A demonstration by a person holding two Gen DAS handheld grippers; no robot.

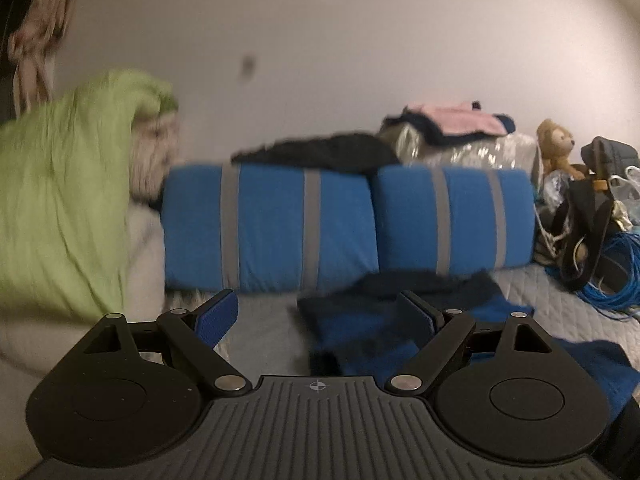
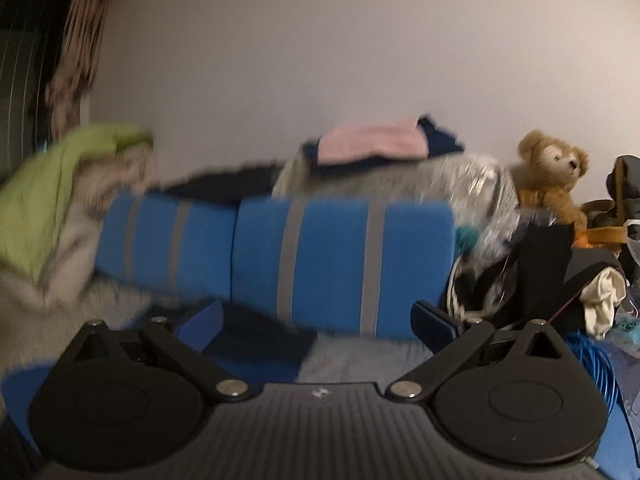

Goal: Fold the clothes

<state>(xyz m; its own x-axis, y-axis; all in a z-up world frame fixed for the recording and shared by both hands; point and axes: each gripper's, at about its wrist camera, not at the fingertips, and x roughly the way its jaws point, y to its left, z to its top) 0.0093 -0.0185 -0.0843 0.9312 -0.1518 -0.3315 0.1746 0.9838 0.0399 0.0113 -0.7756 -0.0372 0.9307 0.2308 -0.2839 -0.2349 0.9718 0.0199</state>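
A blue and dark navy garment (image 1: 384, 320) lies rumpled on the grey bed cover (image 1: 264, 320), just beyond my left gripper (image 1: 320, 312). That gripper stands open, and nothing is between its blue pads (image 1: 216, 316). In the right wrist view the same blue garment (image 2: 248, 344) shows low at the left, under and past the left finger. My right gripper (image 2: 316, 324) is also open and empty, above the grey bed cover (image 2: 360, 360). Both views are blurred.
Two blue pillows with grey stripes (image 1: 348, 224) lie across the back. A black garment (image 1: 320, 152) and a pink and navy pile (image 1: 456, 120) sit behind them. A green quilt (image 1: 68, 196) is heaped at left. A teddy bear (image 2: 552, 176), bags and a blue cable coil (image 1: 616, 276) crowd the right.
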